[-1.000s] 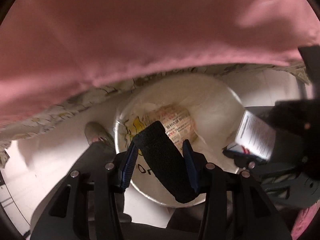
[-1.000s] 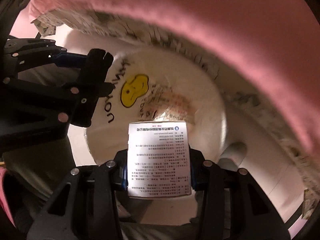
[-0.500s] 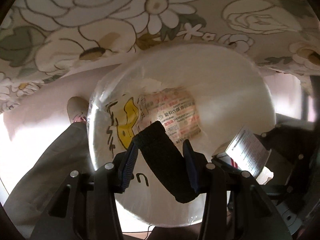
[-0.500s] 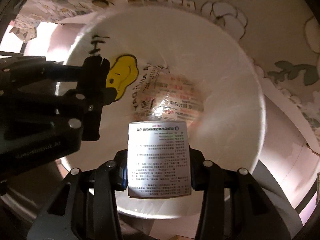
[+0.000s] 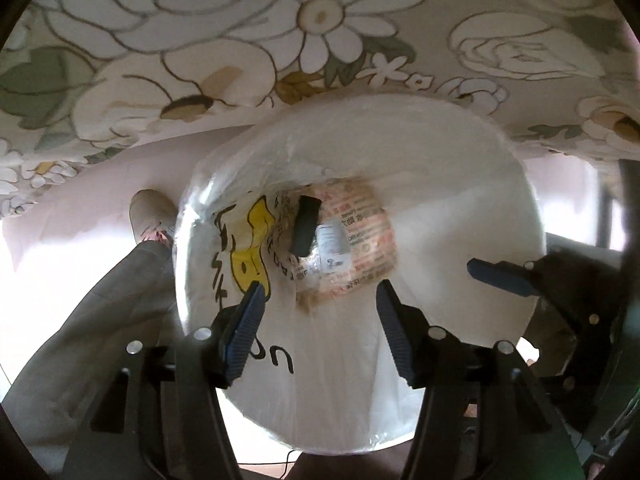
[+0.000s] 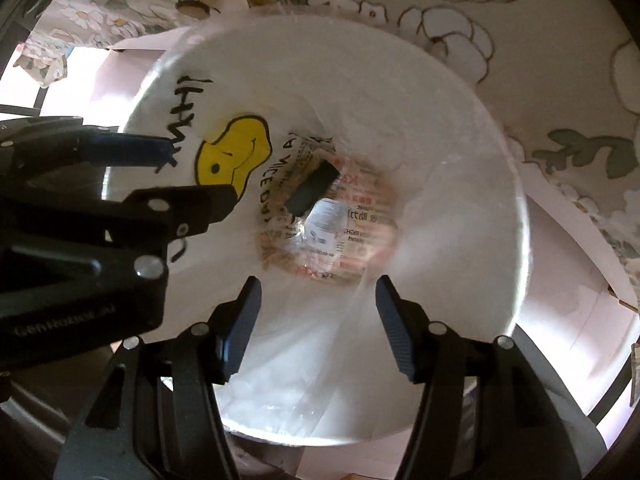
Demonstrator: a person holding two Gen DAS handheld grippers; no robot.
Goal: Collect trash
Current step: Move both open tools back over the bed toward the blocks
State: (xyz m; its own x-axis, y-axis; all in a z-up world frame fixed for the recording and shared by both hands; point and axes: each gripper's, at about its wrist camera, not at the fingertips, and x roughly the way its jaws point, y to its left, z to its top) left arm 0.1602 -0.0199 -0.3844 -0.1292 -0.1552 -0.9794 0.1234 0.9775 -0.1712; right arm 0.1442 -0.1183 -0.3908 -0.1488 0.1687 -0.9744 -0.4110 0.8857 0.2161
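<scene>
Left gripper and right gripper both point down into the bin; their jaws have just been opening and now stand apart with nothing between them. Down at the bottom of the bag lie the black strip and, touching it, the white leaflet. A floral cloth hangs beyond the bin.

Thin glossy plastic bin liner, crinkled. Matt floral printed cloth behind. Ribbed blue gripper pads.
</scene>
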